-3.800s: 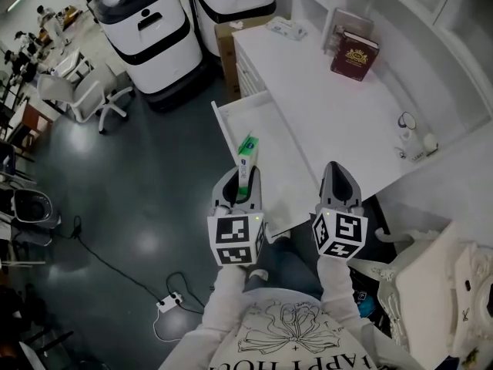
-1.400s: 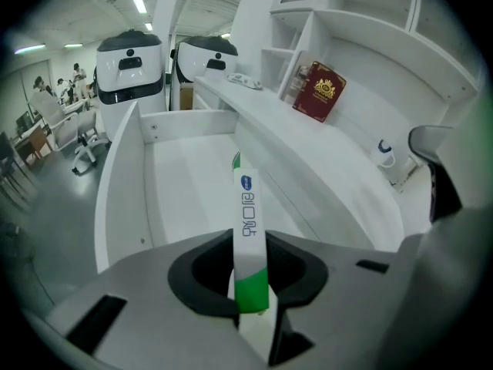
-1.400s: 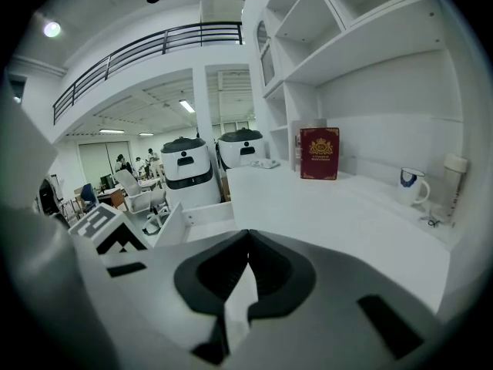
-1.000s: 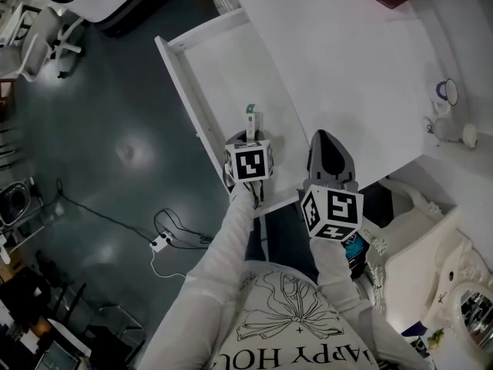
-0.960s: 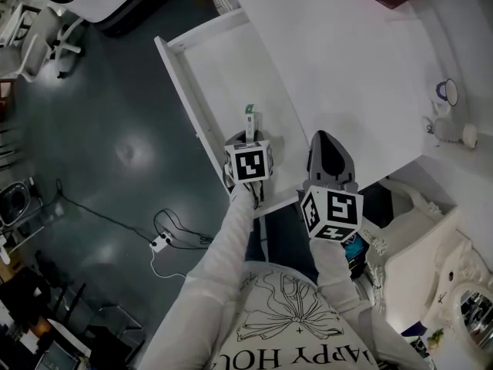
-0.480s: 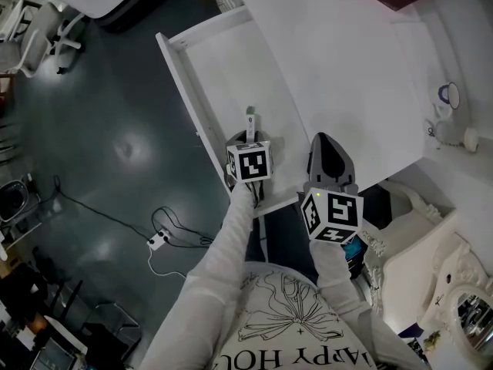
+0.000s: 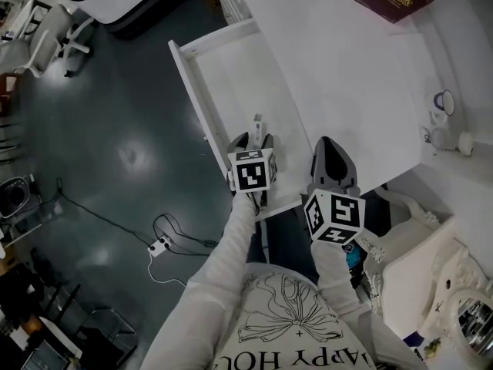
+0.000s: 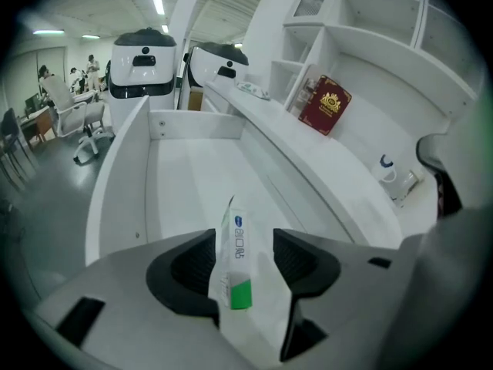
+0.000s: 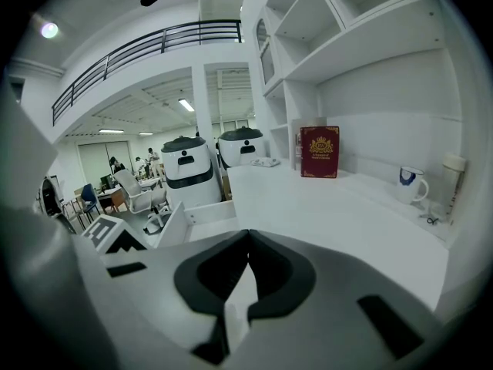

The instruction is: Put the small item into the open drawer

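Left gripper view: the left gripper's (image 8: 245,237) jaws are seen opening. A small white carton with a green patch (image 8: 235,272) is set upright between them, close against one jaw and clear of the other. The carton is positioned over the near end of the open white drawer (image 8: 123,168); whether the drawer floor is touched cannot be told. In the right gripper view, the right gripper's (image 9: 248,233) jaws are closed together on nothing, at the front of the white desk (image 9: 323,199). A dark red book (image 9: 319,152) is stood at the back.
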`<act>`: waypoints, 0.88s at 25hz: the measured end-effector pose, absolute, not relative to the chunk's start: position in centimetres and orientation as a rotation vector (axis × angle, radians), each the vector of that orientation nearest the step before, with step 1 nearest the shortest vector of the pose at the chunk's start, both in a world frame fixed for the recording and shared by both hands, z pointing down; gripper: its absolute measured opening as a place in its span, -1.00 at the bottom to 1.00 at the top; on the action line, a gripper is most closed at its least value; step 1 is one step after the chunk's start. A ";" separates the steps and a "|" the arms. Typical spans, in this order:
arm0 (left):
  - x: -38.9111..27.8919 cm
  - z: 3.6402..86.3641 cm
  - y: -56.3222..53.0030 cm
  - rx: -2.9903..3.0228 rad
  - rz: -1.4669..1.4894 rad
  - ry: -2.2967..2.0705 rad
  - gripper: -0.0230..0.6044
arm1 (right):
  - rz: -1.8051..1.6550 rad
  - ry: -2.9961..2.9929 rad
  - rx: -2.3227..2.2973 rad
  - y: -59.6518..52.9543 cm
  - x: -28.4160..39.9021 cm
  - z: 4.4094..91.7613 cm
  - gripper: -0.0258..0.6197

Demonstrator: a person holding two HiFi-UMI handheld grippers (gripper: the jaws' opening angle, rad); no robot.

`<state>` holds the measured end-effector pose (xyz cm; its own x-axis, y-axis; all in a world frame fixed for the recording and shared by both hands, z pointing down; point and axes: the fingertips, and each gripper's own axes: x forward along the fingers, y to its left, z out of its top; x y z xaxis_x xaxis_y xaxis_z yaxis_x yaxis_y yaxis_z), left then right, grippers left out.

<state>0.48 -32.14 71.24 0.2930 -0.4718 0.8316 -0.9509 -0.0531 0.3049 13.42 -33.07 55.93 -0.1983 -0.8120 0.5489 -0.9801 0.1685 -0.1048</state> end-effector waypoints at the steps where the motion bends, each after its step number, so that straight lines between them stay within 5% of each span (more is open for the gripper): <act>1: 0.4 70.2 -32.5 1.689 0.658 -1.328 -0.23 | 0.619 -2.094 1.710 -33.3 13.3 55.4 -0.91; 4: 0.1 66.5 -33.4 1.767 0.634 -1.377 -0.26 | 0.581 -2.127 1.735 -34.0 13.0 53.3 -0.91; 9: -1.0 58.3 -35.3 1.914 0.500 -1.455 -0.87 | 0.511 -2.178 1.783 -34.7 12.5 49.3 -0.91; 22: -4.5 38.7 -35.6 2.250 0.176 -1.699 -0.90 | 0.327 -2.311 1.841 -33.9 10.2 40.2 -0.91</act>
